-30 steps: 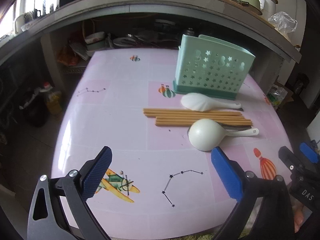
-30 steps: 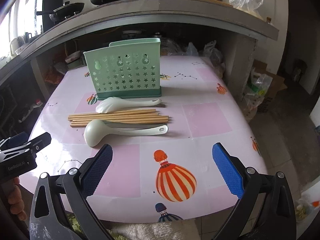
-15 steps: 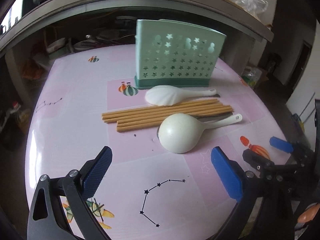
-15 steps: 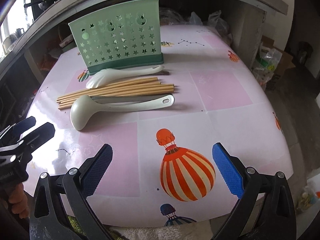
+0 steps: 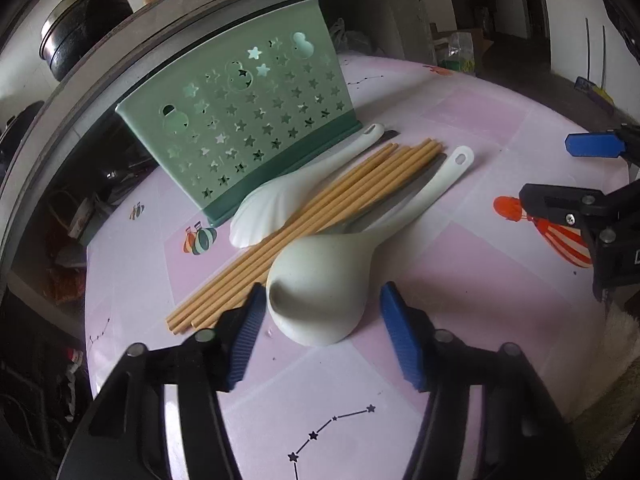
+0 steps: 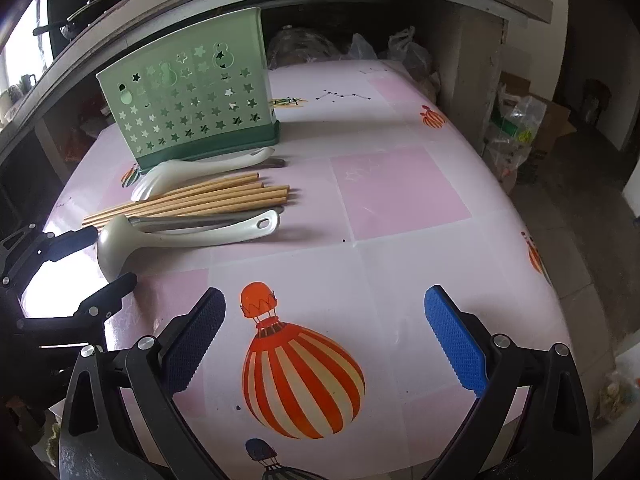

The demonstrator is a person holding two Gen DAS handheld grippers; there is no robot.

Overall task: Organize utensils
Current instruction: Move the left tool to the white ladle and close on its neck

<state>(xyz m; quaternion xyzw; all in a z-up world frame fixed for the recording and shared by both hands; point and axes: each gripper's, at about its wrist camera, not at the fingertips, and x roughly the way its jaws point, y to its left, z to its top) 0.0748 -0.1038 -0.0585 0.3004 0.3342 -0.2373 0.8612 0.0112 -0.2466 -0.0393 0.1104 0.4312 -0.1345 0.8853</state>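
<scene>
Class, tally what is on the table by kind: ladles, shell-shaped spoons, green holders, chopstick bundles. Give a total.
Ladle: 1
Shell-shaped spoon: 1
Green holder: 1
Chopstick bundle: 1
Total: 4

The tabletop wears a glossy printed plastic cover; the holder is smooth green plastic; the chopsticks look like matt wood; the ladle looks like matt plastic.
</scene>
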